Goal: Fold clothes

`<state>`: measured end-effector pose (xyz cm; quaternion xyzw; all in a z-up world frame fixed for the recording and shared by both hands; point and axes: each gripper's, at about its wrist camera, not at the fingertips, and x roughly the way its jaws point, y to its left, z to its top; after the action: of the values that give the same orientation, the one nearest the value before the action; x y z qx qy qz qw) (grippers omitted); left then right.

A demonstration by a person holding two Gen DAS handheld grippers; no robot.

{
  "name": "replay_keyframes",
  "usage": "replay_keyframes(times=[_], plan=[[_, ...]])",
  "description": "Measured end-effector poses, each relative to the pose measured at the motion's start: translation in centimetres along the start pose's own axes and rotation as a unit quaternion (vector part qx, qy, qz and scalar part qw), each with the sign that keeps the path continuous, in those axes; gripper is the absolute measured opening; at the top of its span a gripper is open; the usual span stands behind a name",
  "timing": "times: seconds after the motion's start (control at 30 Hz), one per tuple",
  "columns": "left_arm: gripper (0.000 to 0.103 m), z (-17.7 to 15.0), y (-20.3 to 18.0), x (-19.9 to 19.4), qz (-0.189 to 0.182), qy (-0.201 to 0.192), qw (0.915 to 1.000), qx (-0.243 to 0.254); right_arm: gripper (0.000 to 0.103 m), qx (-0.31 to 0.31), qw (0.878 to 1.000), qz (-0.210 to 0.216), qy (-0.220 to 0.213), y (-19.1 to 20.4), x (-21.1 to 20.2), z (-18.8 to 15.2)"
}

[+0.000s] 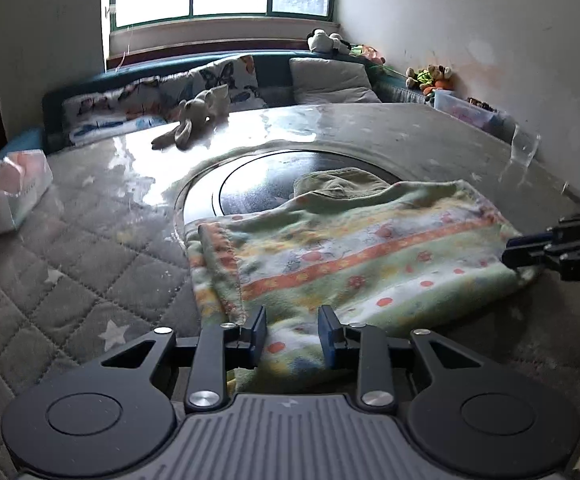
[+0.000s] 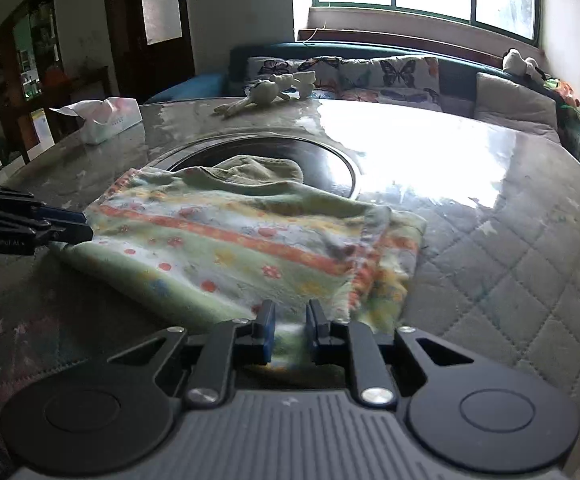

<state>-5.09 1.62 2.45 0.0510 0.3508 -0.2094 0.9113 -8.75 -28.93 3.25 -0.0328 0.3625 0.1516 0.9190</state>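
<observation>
A folded flowery green and orange cloth point(image 1: 349, 256) lies on the table, partly over the dark round turntable point(image 1: 258, 184). My left gripper point(image 1: 291, 334) is open, its jaws either side of the cloth's near edge. It shows at the left of the right wrist view point(image 2: 70, 228). My right gripper point(image 2: 290, 330) is open with the cloth point(image 2: 242, 248) edge between its jaws. It shows at the right of the left wrist view point(image 1: 521, 250), at the cloth's far end.
A grey plush toy point(image 1: 194, 120) lies at the table's far side. A tissue pack point(image 1: 6, 196) sits at the left edge. A sofa with butterfly cushions point(image 1: 162, 96) stands behind. The quilted star cover point(image 1: 70, 280) lies under glass.
</observation>
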Motion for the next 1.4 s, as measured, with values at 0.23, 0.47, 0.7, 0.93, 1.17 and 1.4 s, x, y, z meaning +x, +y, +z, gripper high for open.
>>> replay_keyframes(times=[0.23, 0.47, 0.7, 0.93, 1.17, 1.4], plan=[[0.032, 2.4, 1.0, 2.0, 0.009, 0.006, 0.9999, -0.006, 0.016, -0.018, 1.000, -0.016, -0.020, -0.9, 1.5, 3.2], [0.036, 3.3, 2.8, 3.7, 0.027, 0.018, 0.9993, -0.020, 0.016, 0.002, 0.999, -0.034, 0.000, -3.2, 4.4, 4.1], [0.038, 4.3, 3.7, 4.9, 0.045, 0.020, 0.9984, -0.028, 0.016, 0.012, 0.999, -0.038, -0.006, -4.2, 5.3, 5.0], [0.039, 5.0, 4.5, 5.8, 0.061, 0.019, 0.9973, -0.036, 0.017, 0.026, 0.999, -0.046, -0.010, -5.0, 5.4, 4.9], [0.040, 5.7, 4.6, 7.3, 0.076, 0.022, 0.9964, -0.028, 0.018, 0.032, 0.998, -0.052, -0.005, -5.3, 5.9, 5.0], [0.050, 5.7, 4.7, 6.7, 0.078, 0.029, 0.9954, -0.047, 0.023, 0.031, 0.998, -0.054, -0.005, -5.1, 5.6, 5.0]])
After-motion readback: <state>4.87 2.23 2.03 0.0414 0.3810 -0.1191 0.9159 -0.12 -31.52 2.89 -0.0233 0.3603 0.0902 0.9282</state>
